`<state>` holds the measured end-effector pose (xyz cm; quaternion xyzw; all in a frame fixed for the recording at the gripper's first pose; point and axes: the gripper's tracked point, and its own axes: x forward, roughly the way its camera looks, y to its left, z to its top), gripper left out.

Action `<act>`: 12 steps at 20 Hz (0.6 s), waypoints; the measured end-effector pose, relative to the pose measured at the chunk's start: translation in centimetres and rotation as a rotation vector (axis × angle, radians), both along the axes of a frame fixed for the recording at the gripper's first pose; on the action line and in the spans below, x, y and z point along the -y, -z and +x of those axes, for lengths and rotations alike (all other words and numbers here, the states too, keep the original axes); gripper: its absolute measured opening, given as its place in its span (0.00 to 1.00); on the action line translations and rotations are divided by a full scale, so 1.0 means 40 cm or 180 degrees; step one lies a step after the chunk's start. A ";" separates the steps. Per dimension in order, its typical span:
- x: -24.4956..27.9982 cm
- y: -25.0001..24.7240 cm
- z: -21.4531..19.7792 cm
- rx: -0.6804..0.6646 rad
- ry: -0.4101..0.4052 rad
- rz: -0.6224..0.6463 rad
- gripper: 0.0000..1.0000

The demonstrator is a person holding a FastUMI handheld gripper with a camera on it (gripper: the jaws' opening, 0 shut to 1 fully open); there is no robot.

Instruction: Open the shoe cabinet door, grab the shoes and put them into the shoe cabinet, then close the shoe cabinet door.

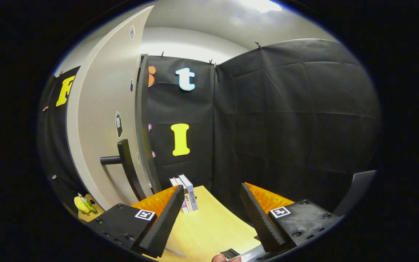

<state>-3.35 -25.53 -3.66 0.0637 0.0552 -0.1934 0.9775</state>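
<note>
Gripper (pixel 209 214) fingers spread wide, nothing between them, above wooden tabletop (pixel 209 225). Shoe cabinet door (pixel 104 120) stands left of fingers, dark handle (pixel 124 163) facing gripper. 2 books (pixel 187 196) upright on tabletop, right of door, just beyond left fingertip.

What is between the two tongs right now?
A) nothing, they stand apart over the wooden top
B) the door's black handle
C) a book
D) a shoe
A: the tongs stand open, with only bare wooden top showing in the gap; the books stand beyond them and the black handle is off on the door.
</note>
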 end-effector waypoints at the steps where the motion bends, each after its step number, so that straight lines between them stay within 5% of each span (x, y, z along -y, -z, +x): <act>1: -0.005 0.006 0.009 -0.0017 -0.0019 0.0012 0.98; 12: -0.138 0.012 0.009 0.0007 -0.0255 0.0227 0.97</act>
